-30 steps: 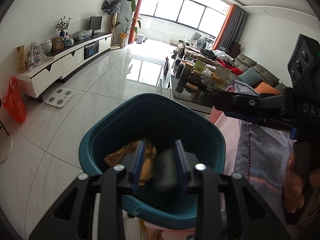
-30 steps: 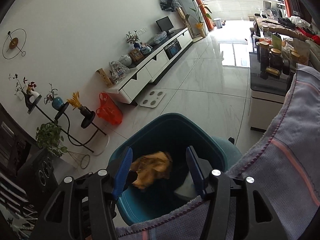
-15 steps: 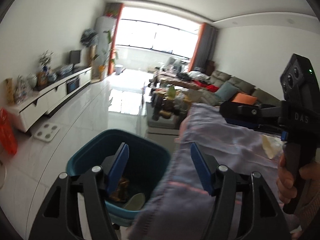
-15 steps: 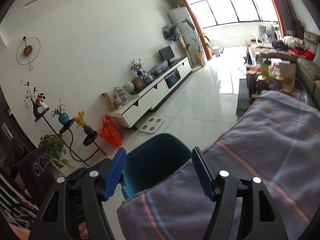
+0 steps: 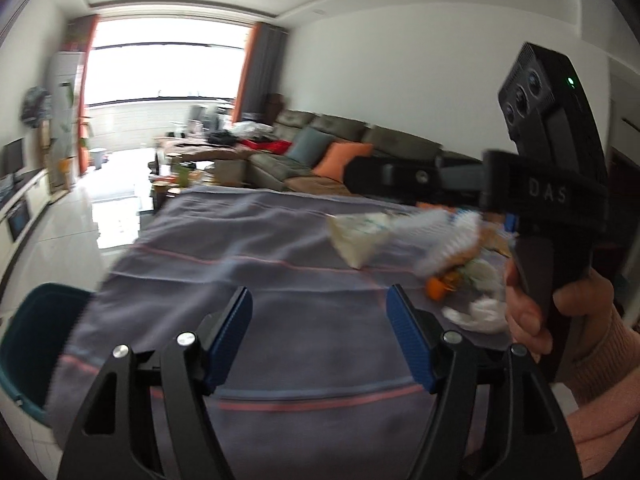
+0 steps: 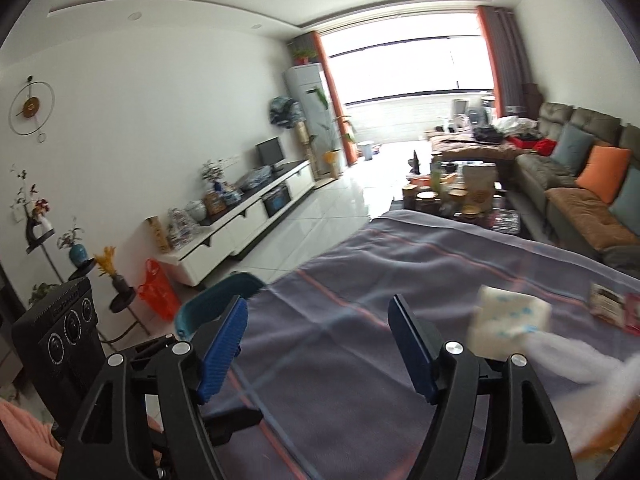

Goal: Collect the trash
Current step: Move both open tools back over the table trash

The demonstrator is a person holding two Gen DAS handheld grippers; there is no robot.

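A worktop point(image 5: 280, 320) under a grey cloth with pink stripes fills the lower half of both views. A teal bin point(image 5: 32, 344) stands at its left edge, partly tucked under the cloth overhang. The trash lies on the far right of the cloth: a pale packet point(image 5: 360, 236), a white crumpled wrapper point(image 5: 440, 236), orange scraps point(image 5: 438, 286) and a white tissue point(image 5: 476, 314), close together.

The left gripper point(image 5: 320, 334) and the right gripper point(image 6: 318, 344) both hover over bare cloth. The jaws of each have just been opening, and each pair of fingers stands wide apart with nothing between them.

Judged from here, the chief risk is a grab that catches a fold of loose cloth along with a scrap, dragging the cloth and spilling the pile. The pictures are smeared with motion, so aim may be poor. The light wrapper could also slip from the fingers on the way to the bin.

The left view shows the right gripper's handle in a person's hand point(image 5: 560, 320), and the whole pile. The right view shows only the packet and the wrapper, plus two printed packets point(image 6: 612, 306) farther along and a black speaker point(image 6: 56, 344) beside the bin.
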